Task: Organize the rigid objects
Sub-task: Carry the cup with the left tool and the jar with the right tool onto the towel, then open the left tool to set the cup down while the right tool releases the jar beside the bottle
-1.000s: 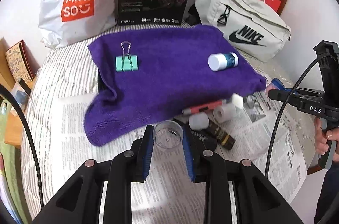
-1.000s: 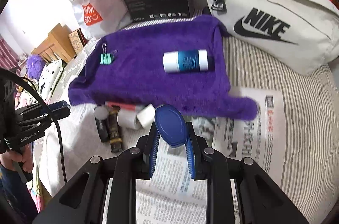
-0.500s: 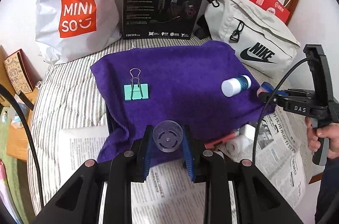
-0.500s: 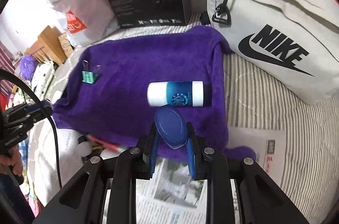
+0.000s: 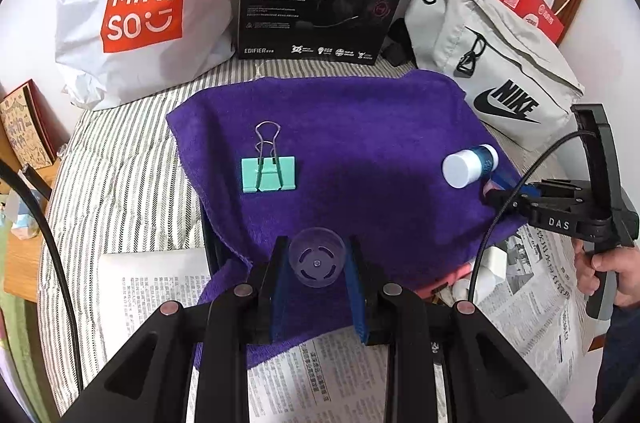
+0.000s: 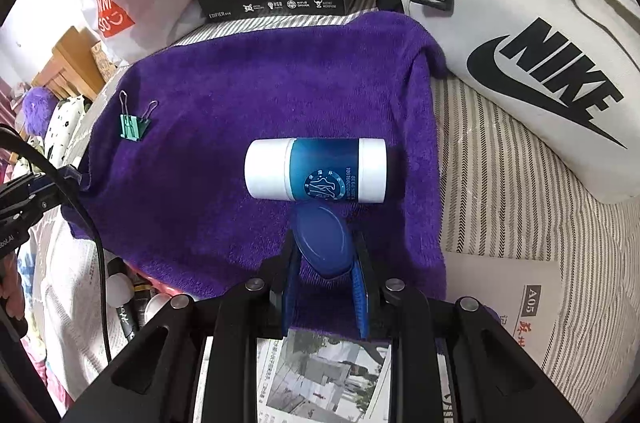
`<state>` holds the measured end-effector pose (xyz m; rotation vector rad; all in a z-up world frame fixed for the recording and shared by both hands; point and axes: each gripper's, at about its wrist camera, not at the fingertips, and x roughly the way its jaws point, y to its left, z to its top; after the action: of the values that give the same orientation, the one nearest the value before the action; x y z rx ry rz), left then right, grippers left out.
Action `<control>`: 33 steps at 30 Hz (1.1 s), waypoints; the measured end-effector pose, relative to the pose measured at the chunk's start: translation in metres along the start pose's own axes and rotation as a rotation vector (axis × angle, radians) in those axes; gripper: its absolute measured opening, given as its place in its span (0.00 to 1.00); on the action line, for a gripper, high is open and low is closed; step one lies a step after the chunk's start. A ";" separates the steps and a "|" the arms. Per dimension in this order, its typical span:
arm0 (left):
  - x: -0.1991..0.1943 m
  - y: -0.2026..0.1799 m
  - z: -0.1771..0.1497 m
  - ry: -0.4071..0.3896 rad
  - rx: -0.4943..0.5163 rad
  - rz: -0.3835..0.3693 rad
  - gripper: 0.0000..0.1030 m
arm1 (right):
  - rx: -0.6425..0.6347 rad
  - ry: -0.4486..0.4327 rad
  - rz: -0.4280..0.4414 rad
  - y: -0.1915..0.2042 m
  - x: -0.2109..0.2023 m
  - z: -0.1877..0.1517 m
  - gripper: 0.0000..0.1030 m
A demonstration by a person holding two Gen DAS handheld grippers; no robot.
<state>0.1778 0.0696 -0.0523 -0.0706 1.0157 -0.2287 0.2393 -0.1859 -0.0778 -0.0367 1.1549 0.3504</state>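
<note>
The left gripper [image 5: 317, 265] is clamped on a clear plastic cap [image 5: 317, 257] over the purple towel [image 5: 360, 159]; the right gripper [image 6: 323, 257] grips a blue cap [image 6: 322, 241], the blue-and-white bottle [image 6: 316, 169] lying just beyond its jaws.

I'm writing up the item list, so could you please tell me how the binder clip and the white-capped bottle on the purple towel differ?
The binder clip is mint green and flat, with thin wire handles; the bottle is a round cylinder, white at both ends with a blue label band. The clip sits near the towel's left side, the bottle near its right. The bottle looks bulkier. Both lie on the towel, untouched by either gripper.
</note>
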 end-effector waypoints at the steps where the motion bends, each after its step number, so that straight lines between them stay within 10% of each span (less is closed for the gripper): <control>1: 0.002 0.001 0.000 0.003 -0.002 -0.001 0.25 | -0.002 0.003 -0.002 0.001 0.002 0.000 0.23; 14: 0.014 0.002 0.008 0.022 0.001 -0.017 0.25 | -0.034 -0.017 -0.007 0.004 0.007 -0.004 0.24; 24: 0.035 0.014 0.015 0.037 -0.027 0.002 0.25 | -0.051 -0.014 0.008 0.009 -0.005 -0.003 0.58; 33: 0.053 0.012 0.025 0.057 -0.005 0.050 0.25 | 0.015 -0.047 0.049 -0.005 -0.030 -0.015 0.59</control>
<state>0.2276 0.0685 -0.0857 -0.0441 1.0735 -0.1835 0.2166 -0.2010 -0.0575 0.0126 1.1128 0.3843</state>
